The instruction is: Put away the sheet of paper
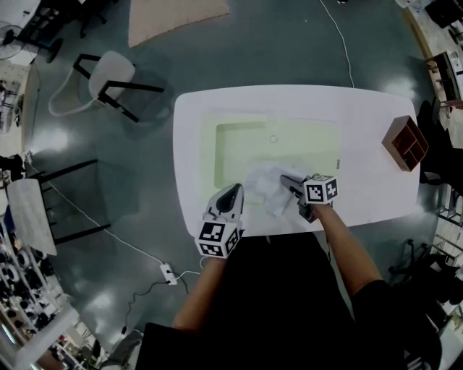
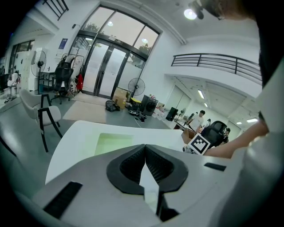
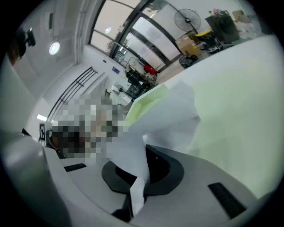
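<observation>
A crumpled white sheet of paper (image 1: 266, 186) lies on the pale green mat (image 1: 278, 141) near the front edge of the white table (image 1: 362, 108). My right gripper (image 1: 288, 181) is shut on the sheet. In the right gripper view the paper (image 3: 173, 115) rises out of the closed jaws (image 3: 145, 148) and hides part of the mat. My left gripper (image 1: 234, 189) hovers just left of the sheet with its jaws shut. In the left gripper view its tips (image 2: 145, 146) meet, and no paper shows ahead of them. The right gripper's marker cube (image 2: 199, 142) shows past them.
A brown wooden compartment box (image 1: 405, 142) stands at the table's right end. On the floor to the left are a white chair (image 1: 108, 79), a black frame and a cable with a power strip (image 1: 168, 273). A rug (image 1: 177, 18) lies beyond the table.
</observation>
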A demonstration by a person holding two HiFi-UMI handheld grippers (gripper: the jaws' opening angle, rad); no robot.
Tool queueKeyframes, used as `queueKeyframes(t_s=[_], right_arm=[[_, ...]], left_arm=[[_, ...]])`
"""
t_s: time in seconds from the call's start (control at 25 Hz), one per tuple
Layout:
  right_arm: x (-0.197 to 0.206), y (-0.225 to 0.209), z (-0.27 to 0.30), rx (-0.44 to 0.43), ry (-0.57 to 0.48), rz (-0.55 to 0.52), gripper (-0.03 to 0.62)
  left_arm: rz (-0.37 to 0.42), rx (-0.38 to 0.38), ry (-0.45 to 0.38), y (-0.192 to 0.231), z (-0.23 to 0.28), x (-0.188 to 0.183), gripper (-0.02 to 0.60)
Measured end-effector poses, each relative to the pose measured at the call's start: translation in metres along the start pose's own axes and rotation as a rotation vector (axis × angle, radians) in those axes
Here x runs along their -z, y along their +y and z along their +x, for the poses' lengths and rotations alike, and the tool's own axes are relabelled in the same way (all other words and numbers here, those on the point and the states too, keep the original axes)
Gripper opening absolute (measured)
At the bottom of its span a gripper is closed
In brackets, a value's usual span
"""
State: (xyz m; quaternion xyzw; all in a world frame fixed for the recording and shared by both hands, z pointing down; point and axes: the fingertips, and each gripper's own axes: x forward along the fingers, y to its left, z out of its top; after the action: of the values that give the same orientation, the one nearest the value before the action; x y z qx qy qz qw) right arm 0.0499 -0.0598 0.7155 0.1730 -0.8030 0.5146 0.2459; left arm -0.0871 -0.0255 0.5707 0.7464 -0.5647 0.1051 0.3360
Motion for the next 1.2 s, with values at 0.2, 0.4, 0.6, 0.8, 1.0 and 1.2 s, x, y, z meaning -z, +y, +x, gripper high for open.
queueKeyframes(t_s=[0.2,0.4,0.6,0.8,1.0,1.2], right_arm=[[-0.002,-0.004,-0.003,-0.024,-0.049,0.141,0.000],[-0.004,0.009,-0.003,-0.006,-0.060,0.000,0.000],[-0.002,0.020,-0.002,-0.012,-0.029,-0.122,0.000],[-0.003,0.018,-0.011,-0.015,-0.063,-0.110,0.000],[-0.003,0.013,-0.022,-0.019,-0.088,-0.125,0.000],[0.007,0.015,-0.029,-0.028,-0.046,-0.182,0.000]], left_arm=[[-0.004,0.019,0.022,0.003,0.005,0.003,0.004],[0.012,0.090,0.079,-0.002,0.026,0.012,0.005],[0.037,0.174,0.151,-0.003,0.071,0.017,0.005],[0.040,0.233,0.247,0.003,0.110,0.034,0.005],[0.002,0.236,0.329,0.016,0.134,0.054,0.013],[-0.029,0.275,0.450,0.021,0.147,0.077,0.182]])
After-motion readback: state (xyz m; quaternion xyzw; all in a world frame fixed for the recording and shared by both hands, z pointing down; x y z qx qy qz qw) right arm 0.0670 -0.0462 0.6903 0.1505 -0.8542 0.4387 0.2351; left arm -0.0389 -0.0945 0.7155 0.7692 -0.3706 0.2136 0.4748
